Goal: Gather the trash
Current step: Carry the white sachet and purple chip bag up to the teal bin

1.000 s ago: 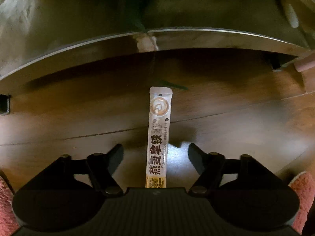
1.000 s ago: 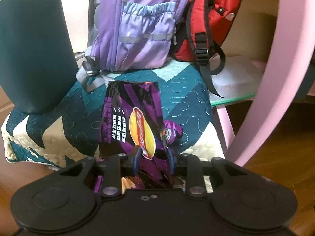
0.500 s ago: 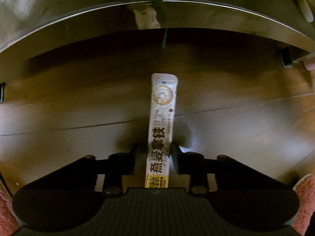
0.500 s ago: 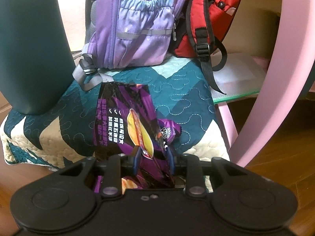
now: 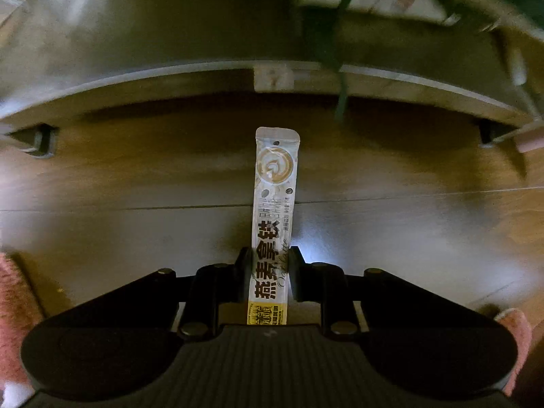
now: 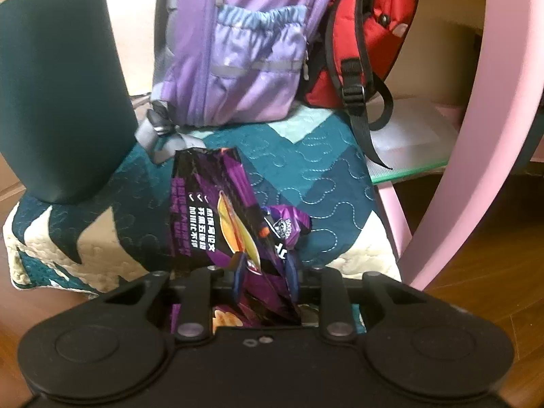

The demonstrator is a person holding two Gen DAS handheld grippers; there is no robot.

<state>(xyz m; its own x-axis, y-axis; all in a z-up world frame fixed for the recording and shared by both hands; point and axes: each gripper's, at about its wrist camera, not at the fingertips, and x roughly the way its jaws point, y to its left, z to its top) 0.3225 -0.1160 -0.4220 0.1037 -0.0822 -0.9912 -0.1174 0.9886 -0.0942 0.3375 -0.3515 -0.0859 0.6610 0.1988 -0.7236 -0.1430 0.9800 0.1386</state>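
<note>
The lower end of the sachet (image 5: pixel 273 210) disappears behind the left gripper's (image 5: pixel 268 272) black body. Beyond it, the glass tabletop (image 5: pixel 136 51) and whatever lies on it are smeared, unreadable. The bottom of the crumpled chip bag (image 6: pixel 231 217) is buried inside the right gripper (image 6: pixel 263 268). The dark bin (image 6: pixel 57 95) is cut by the picture's left edge, and both backpacks, purple (image 6: pixel 238 44) and red (image 6: pixel 367 27), lose their tops.

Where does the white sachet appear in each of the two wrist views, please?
Left wrist: the sachet runs up the centre, pinched between the left gripper fingers over the wood floor.
Right wrist: not in view; the right gripper holds a purple chip bag.
Shared landmark: the wood floor.
</note>
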